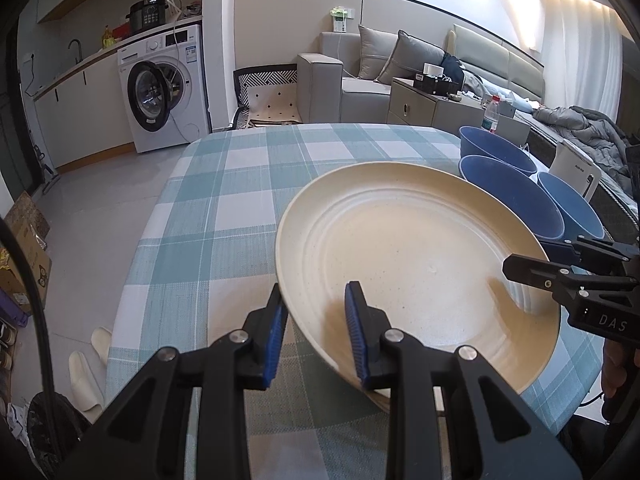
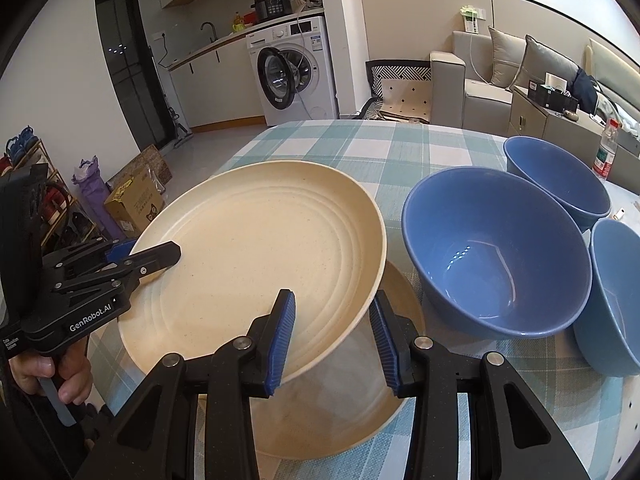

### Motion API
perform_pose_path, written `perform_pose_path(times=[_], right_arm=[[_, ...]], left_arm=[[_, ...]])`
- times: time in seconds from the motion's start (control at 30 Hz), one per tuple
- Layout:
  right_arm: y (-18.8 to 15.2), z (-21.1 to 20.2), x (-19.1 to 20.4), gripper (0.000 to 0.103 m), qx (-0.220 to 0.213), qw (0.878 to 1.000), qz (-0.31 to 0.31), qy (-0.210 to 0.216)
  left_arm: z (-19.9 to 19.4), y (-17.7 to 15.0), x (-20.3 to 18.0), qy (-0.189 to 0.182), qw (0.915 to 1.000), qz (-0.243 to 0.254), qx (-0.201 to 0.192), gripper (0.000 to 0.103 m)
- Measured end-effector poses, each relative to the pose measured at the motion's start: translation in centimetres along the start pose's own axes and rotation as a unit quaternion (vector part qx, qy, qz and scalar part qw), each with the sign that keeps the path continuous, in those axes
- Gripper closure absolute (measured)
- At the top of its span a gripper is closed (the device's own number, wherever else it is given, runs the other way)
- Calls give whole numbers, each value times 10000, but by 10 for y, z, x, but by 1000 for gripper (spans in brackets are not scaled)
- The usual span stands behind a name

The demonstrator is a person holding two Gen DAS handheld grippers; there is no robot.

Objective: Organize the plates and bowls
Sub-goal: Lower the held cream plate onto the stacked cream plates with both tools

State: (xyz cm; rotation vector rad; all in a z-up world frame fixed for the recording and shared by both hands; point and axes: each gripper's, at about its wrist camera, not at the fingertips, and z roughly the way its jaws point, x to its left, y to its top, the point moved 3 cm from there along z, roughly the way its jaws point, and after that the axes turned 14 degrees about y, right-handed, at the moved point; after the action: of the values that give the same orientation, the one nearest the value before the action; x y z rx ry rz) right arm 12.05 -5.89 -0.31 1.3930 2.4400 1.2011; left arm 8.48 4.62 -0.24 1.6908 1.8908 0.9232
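Both claws, left (image 1: 316,332) and right (image 2: 332,336), clamp the plate (image 2: 260,240) rim; next, lower it level onto the second plate (image 2: 340,408).

Bright indoor light, sharp focus; fisheye bending, dark vignetted corners

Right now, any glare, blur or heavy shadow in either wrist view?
Left wrist: sharp, strong fisheye bending, blown-out wall lights top right, soft shadow of the right hand-held gripper on the cream plate. Right wrist: sharp, small light glints inside the nearest blue bowl.
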Motion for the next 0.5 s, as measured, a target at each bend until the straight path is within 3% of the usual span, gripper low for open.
perform_pose_path(times=[0.5], right_arm=[[-21, -1, 4, 64, 104, 9999, -66, 12]], left_arm=[[-8, -17, -2, 17, 10000, 75, 35, 76]])
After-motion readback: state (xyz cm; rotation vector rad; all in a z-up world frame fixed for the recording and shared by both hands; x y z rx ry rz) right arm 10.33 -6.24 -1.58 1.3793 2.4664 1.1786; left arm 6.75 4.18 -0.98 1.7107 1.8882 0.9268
